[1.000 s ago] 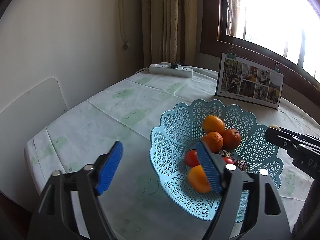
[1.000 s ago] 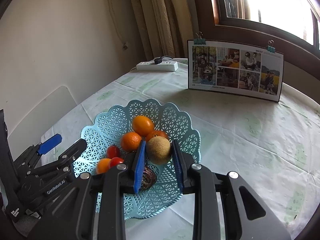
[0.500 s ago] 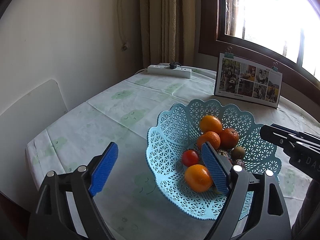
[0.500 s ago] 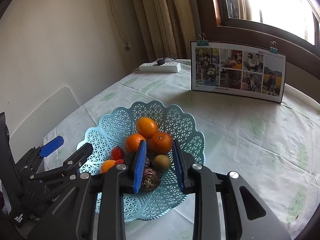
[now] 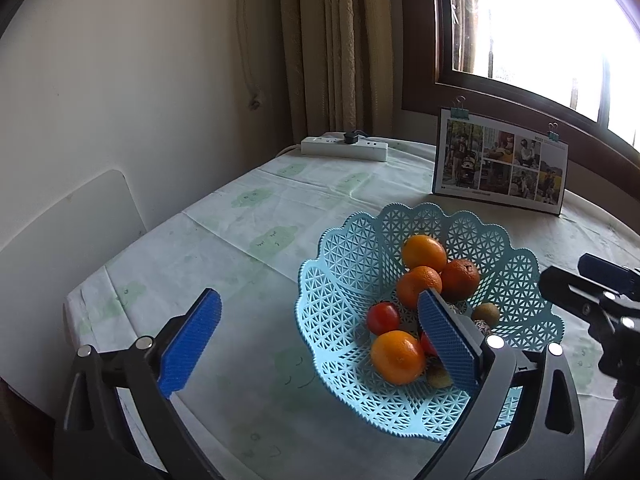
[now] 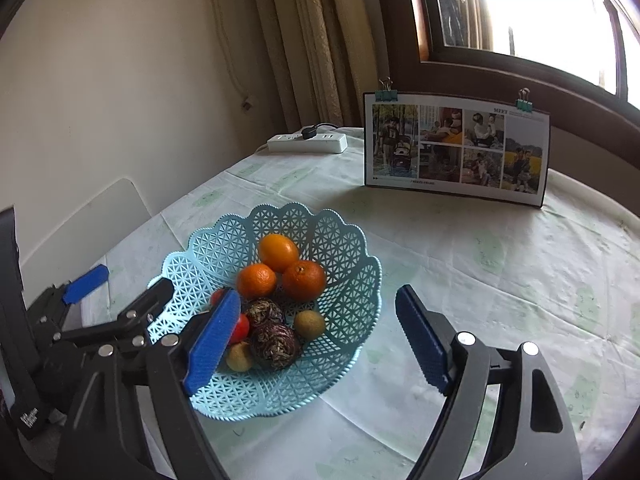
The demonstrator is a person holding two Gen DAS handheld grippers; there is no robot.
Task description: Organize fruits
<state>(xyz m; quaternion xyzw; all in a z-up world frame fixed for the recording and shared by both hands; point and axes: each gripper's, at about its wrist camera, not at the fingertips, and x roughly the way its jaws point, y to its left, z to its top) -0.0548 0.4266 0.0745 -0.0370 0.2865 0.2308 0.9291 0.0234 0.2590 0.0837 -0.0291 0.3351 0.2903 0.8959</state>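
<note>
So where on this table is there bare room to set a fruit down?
Open tablecloth lies between the basket and the photo board, and to the basket's right. Another bare strip runs from the basket's left side back to the power strip. The basket itself is crowded, with the left tool and right tool over its near rim.

Cream wall, beige curtains and a bright wood-framed window surround the cloth-covered table.
</note>
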